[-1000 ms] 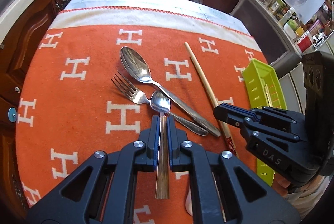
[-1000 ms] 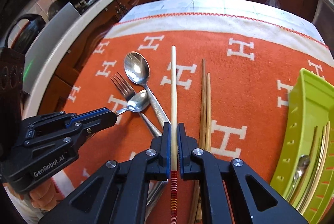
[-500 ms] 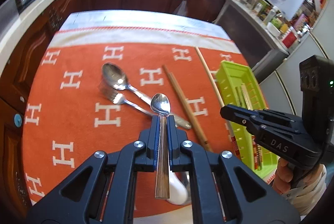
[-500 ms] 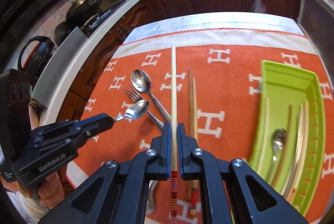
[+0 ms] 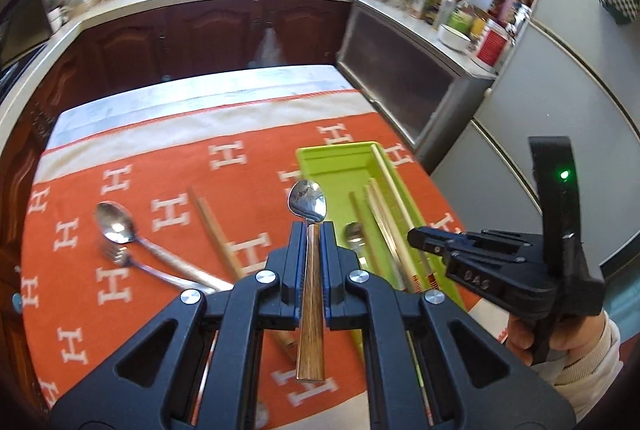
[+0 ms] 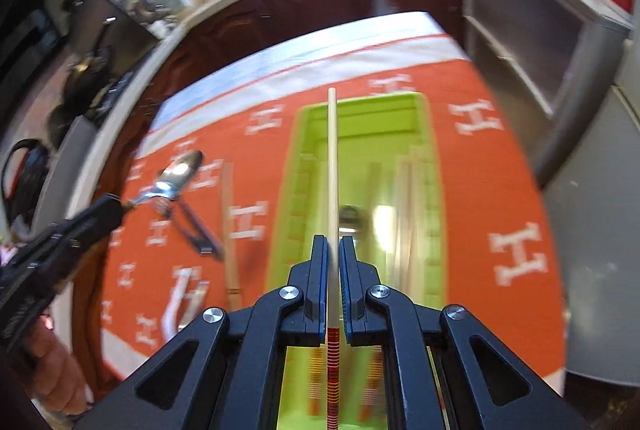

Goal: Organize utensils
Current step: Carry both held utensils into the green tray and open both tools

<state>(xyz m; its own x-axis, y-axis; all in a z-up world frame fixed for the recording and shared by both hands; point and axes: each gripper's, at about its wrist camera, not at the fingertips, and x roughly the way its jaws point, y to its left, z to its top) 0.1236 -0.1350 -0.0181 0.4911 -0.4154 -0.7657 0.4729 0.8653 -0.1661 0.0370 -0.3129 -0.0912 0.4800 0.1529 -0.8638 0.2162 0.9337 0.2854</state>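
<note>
My left gripper [image 5: 313, 230] is shut on a small spoon [image 5: 307, 203] with a wooden handle, held above the left edge of the lime green tray [image 5: 340, 159]. My right gripper [image 6: 333, 244] is shut on a pale chopstick [image 6: 332, 157] with a red-striped end, which hangs lengthwise over the green tray [image 6: 360, 109]. The tray holds a spoon [image 5: 354, 232] and several chopsticks [image 5: 384, 213]. On the orange cloth [image 5: 160, 169] lie a large spoon [image 5: 116, 226], a fork [image 5: 116, 256] and a pair of brown chopsticks [image 5: 216, 230]. In the right wrist view the left gripper [image 6: 116, 207] shows at the left with its spoon [image 6: 176, 175].
The orange H-patterned cloth covers a table whose far edge [image 5: 200, 85] faces dark wooden cabinets [image 5: 208, 29]. A grey appliance [image 5: 400, 81] and a fridge [image 5: 560, 101] stand close on the right. A hand [image 5: 528, 334] holds the right gripper.
Both grippers have risen and swung right, from over the loose utensils to above the green tray, each still gripping its piece. The views have rolled.
</note>
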